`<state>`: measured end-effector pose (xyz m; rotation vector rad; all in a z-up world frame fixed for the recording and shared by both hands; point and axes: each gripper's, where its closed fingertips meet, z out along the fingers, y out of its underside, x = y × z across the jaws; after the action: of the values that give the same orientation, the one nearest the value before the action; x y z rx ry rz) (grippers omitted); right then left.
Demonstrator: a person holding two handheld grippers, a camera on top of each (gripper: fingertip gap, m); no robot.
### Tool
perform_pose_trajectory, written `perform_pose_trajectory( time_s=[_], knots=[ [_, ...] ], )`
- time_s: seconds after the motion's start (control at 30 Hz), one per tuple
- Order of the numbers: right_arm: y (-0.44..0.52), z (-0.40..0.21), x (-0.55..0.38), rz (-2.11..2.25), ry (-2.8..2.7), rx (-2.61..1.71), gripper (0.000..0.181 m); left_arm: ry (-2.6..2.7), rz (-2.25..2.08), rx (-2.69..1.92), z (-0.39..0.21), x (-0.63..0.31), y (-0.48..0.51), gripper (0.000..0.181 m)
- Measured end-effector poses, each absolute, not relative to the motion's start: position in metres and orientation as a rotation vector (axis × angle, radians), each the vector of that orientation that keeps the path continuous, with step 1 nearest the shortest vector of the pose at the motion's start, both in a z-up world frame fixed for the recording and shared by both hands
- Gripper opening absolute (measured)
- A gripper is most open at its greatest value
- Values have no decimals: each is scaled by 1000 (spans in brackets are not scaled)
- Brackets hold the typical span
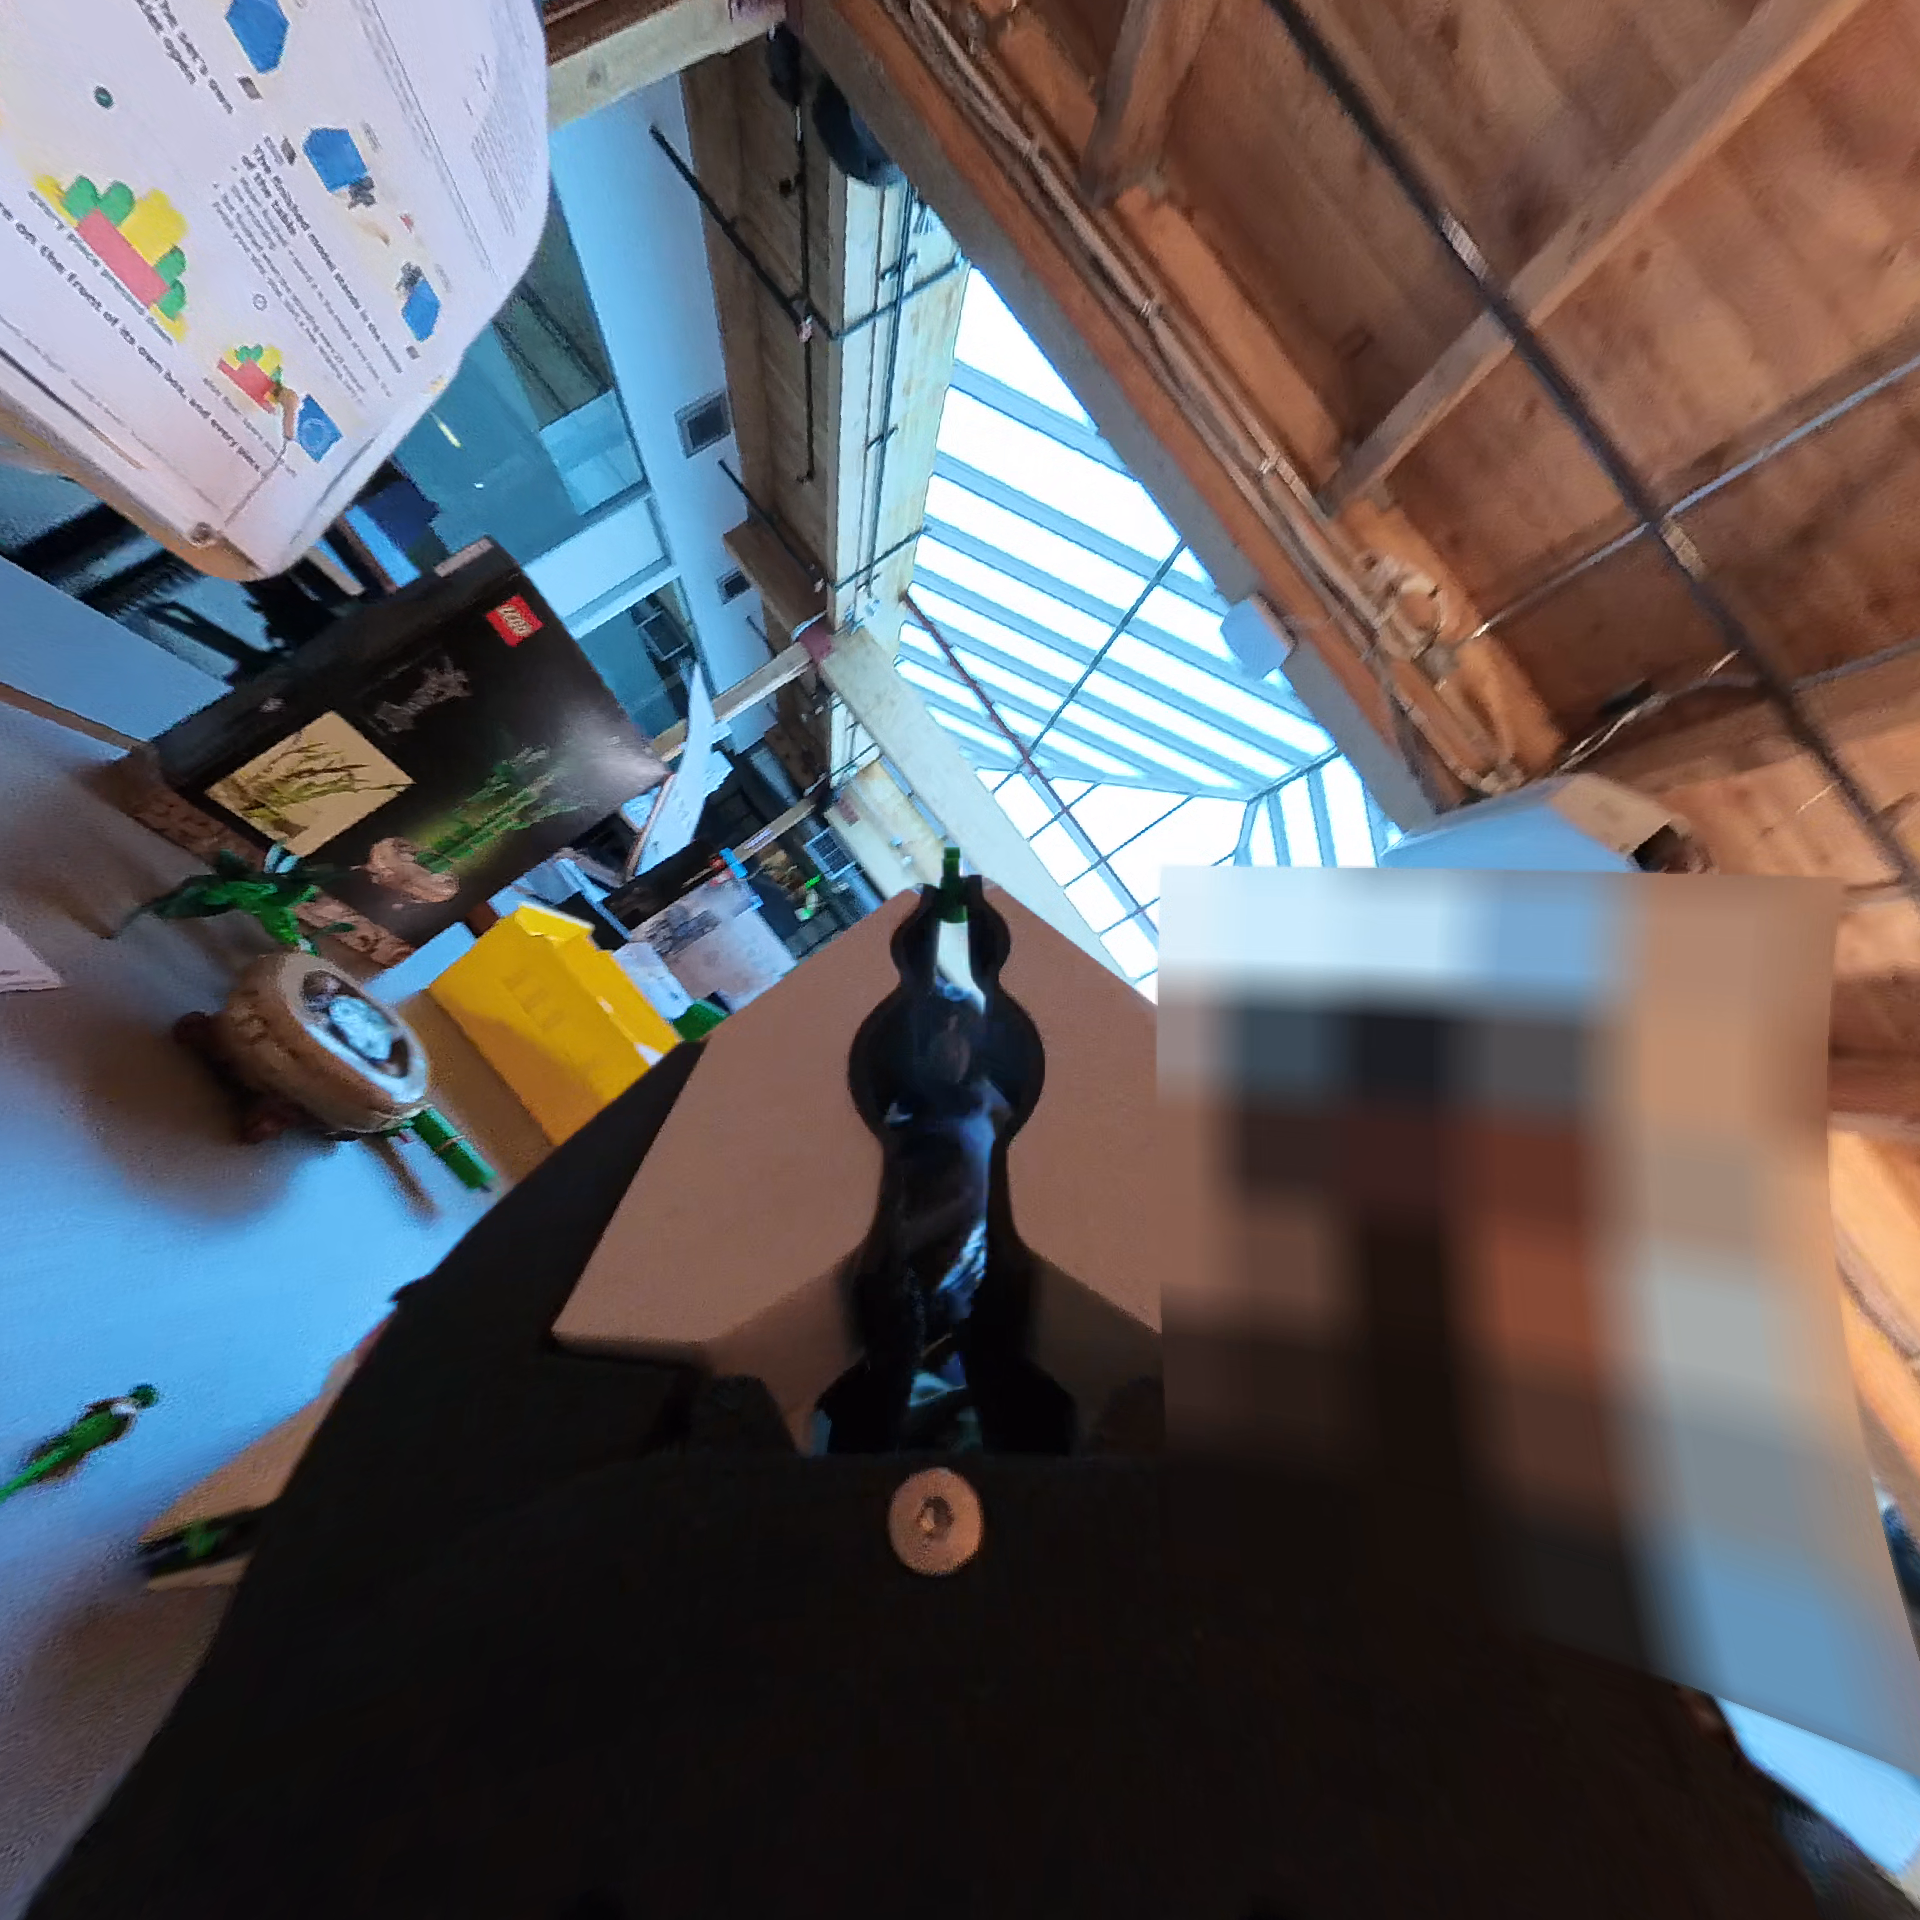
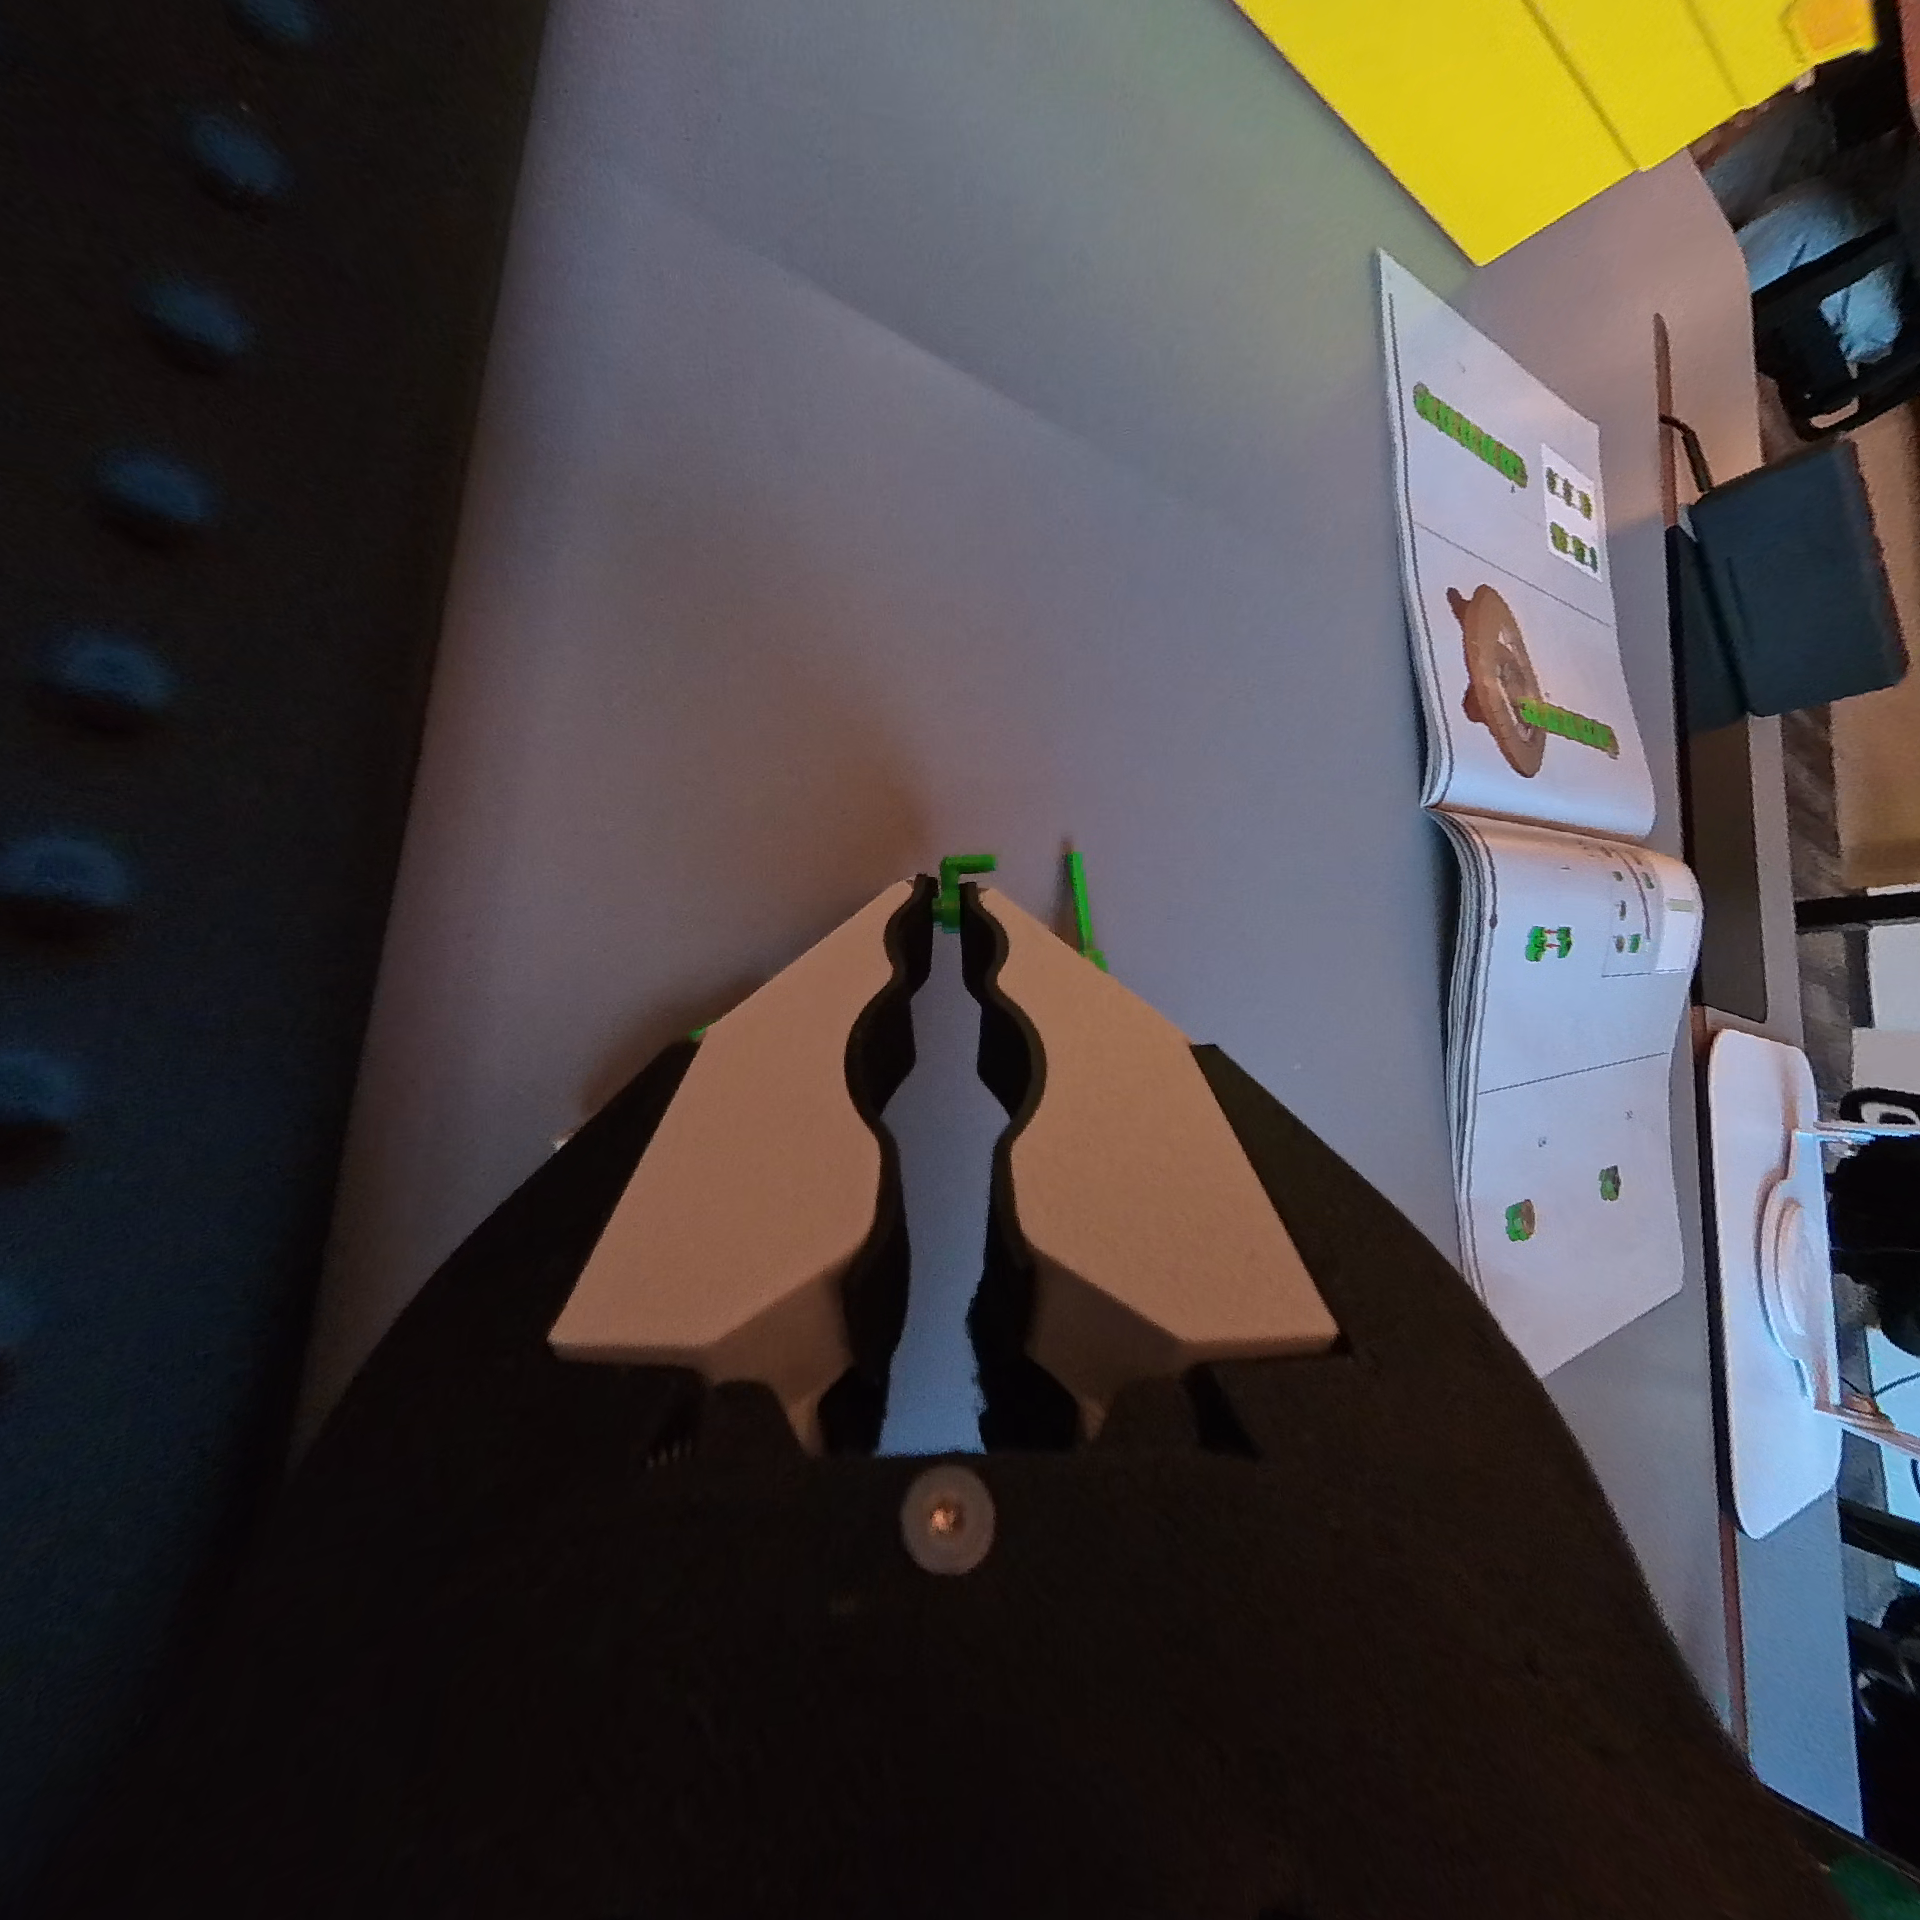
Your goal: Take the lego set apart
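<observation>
In the left wrist view my left gripper [image 1: 952,902] is tilted up toward the ceiling and is shut on a small green lego piece [image 1: 952,891] at its fingertips. The lego set's brown round pot [image 1: 322,1044] lies on its side on the table, with a green stem [image 1: 453,1146] sticking out and green leaves [image 1: 255,902] behind it. Loose green pieces [image 1: 83,1439] lie at the left. In the right wrist view my right gripper [image 2: 951,902] is shut on a small green lego piece [image 2: 958,883] just above the grey table [image 2: 831,520]. A thin green piece [image 2: 1081,904] lies beside it.
A yellow bin [image 1: 551,1023] and the black lego box [image 1: 416,748] stand behind the pot. An open instruction booklet [image 2: 1538,810] lies at the right of the table, the yellow bin [image 2: 1538,94] beyond it. A black studded panel [image 2: 156,623] fills the left. My hands' fingertips stand some 30 cm from each other.
</observation>
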<state>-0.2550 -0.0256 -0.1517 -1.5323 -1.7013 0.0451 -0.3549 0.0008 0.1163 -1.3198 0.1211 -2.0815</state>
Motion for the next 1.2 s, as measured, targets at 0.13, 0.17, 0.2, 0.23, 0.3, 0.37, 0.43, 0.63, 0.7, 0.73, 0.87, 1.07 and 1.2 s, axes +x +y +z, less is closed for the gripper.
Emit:
perform_pose_trajectory(
  time_s=[0.13,0.17,0.2,0.23,0.3,0.37,0.43,0.63,0.7,0.73,0.87,1.07,1.2],
  knots=[
    [-28,-155,-256,41,-1720,-1531,3,-69,-2288,-1226,114,-366,4,3],
    [-28,-155,-256,43,-1719,-1533,3,-99,-2321,-1212,112,-368,5,3],
    [-27,-155,-256,44,-1718,-1535,3,-119,-2327,-1210,109,-370,6,2],
    [-27,-155,-256,45,-1718,-1536,3,-128,-2315,-1214,107,-373,8,3],
    [-27,-155,-256,45,-1718,-1536,3,-123,-2262,-1226,106,-385,15,3],
    [-28,-155,-256,45,-1720,-1534,3,-56,-2045,-1343,95,-407,35,3],
    [-28,-154,-256,45,-1722,-1530,3,82,-1540,-1664,53,-442,71,2],
    [-29,-152,-259,48,-1720,-1521,3,151,-185,-2279,-64,-607,123,2],
    [-27,-154,-258,46,-1721,-1530,3,198,-184,-2343,-74,-611,122,4],
    [-26,-154,-257,41,-1720,-1536,3,224,-161,-2346,-76,-613,124,18],
    [-22,-153,-254,22,-1704,-1539,3,314,-122,-2383,-80,-607,123,75],
    [-20,-149,-254,41,-1677,-1532,3,368,-185,-2301,-64,-599,119,52],
    [-20,-147,-254,33,-1679,-1519,3,402,-327,-2303,-64,-589,118,51]
  ],
)
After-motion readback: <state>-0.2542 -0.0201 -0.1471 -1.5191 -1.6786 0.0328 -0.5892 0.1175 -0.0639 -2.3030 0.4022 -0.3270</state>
